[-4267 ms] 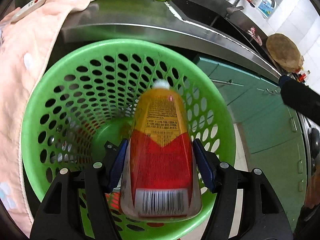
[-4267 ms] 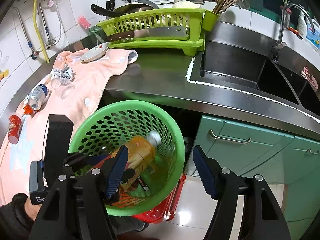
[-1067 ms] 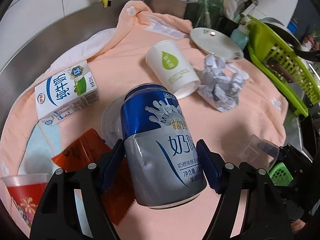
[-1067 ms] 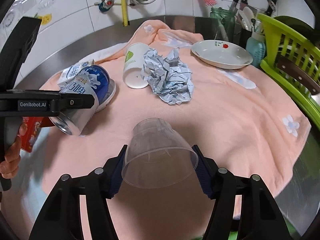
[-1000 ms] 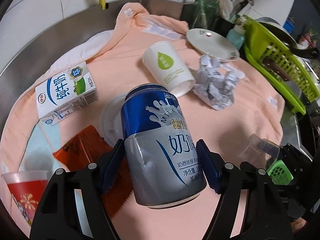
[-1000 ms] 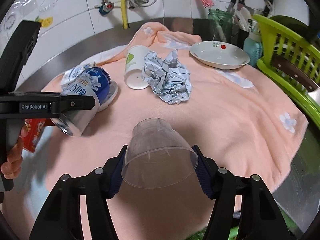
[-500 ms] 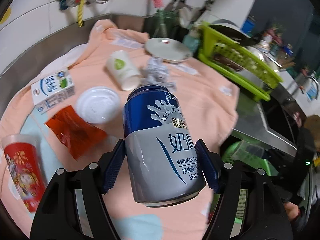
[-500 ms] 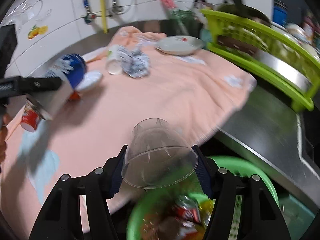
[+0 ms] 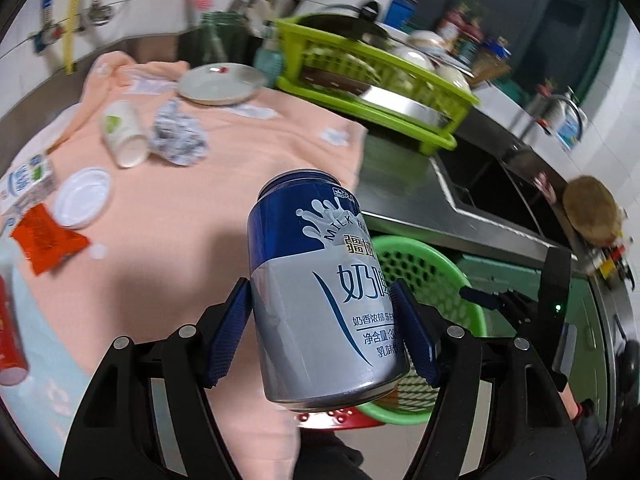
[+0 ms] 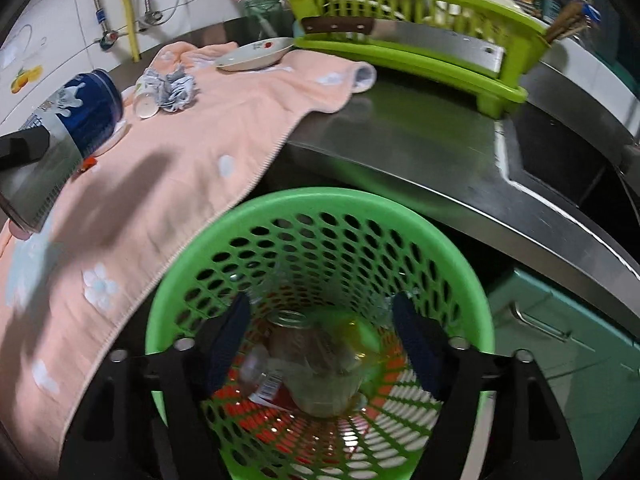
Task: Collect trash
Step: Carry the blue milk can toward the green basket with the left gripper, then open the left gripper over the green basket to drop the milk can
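My left gripper (image 9: 320,332) is shut on a blue and silver milk can (image 9: 320,280), held above the edge of the peach towel (image 9: 200,184), near the green basket (image 9: 460,280). The can also shows in the right wrist view (image 10: 60,136) at the left. My right gripper (image 10: 320,340) is open over the green basket (image 10: 180,280). A clear plastic cup (image 10: 316,368) lies inside the basket among other trash, free of the fingers. On the towel lie a paper cup (image 9: 124,136), crumpled paper (image 9: 178,140), a white lid (image 9: 82,196), a red wrapper (image 9: 44,240), a milk carton (image 9: 26,176) and a red cup (image 9: 10,340).
A plate (image 9: 222,84) sits at the towel's far end. A green dish rack (image 9: 376,84) with a cleaver stands beyond, then the sink (image 9: 488,184). Teal cabinets (image 10: 560,344) are below the steel counter (image 10: 400,140). The right gripper's body (image 9: 552,292) hangs over the basket.
My right gripper moved over the basket, opened and let the clear cup drop in. My left gripper carried the can rightward off the towel toward the basket.
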A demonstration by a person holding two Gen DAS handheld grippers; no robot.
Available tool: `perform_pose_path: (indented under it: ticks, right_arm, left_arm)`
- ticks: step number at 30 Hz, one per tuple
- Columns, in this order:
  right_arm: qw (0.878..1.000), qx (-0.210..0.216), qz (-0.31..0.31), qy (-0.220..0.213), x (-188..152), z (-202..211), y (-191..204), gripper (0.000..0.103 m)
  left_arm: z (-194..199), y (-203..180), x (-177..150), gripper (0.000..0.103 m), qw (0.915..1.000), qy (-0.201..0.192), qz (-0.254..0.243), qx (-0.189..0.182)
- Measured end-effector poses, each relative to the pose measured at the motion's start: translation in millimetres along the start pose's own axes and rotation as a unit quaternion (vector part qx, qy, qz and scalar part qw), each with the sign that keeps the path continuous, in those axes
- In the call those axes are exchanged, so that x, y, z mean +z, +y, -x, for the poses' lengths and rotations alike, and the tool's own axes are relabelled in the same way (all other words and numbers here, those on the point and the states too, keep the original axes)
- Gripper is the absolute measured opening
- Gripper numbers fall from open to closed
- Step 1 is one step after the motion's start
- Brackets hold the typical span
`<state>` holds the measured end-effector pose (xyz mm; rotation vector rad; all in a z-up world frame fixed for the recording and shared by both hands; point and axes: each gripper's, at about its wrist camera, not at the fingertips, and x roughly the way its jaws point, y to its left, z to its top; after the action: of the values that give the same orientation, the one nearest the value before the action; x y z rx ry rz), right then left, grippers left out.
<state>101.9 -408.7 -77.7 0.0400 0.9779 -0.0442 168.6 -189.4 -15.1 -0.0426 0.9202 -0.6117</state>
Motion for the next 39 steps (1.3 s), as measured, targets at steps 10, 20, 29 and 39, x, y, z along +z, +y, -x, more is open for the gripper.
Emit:
perform_pose_path:
  ticks: [10, 20, 29, 39]
  right_arm:
    - [0.999, -0.017, -0.014, -0.037, -19, 37, -31, 0.083]
    - [0.997, -0.033, -0.034, -0.066, -32, 67, -59, 0.085]
    - [0.995, -0.035, -0.047, -0.076, -40, 81, -70, 0.085]
    - [0.995, -0.032, -0.046, -0.08, -38, 85, -66, 0.085]
  left_arm:
    - [-57, -66, -21, 0.069, 0.9979, 0.051, -0.028, -0.027]
    - [-117, -103, -47, 0.069, 0.9937, 0.099, -0.035, -0.039]
    - [-154, -119, -59, 0.068, 0.991, 0.121, -0.035, -0.045]
    - [-143, -107, -61, 0.068, 0.9914, 0.122, -0.027, -0.04]
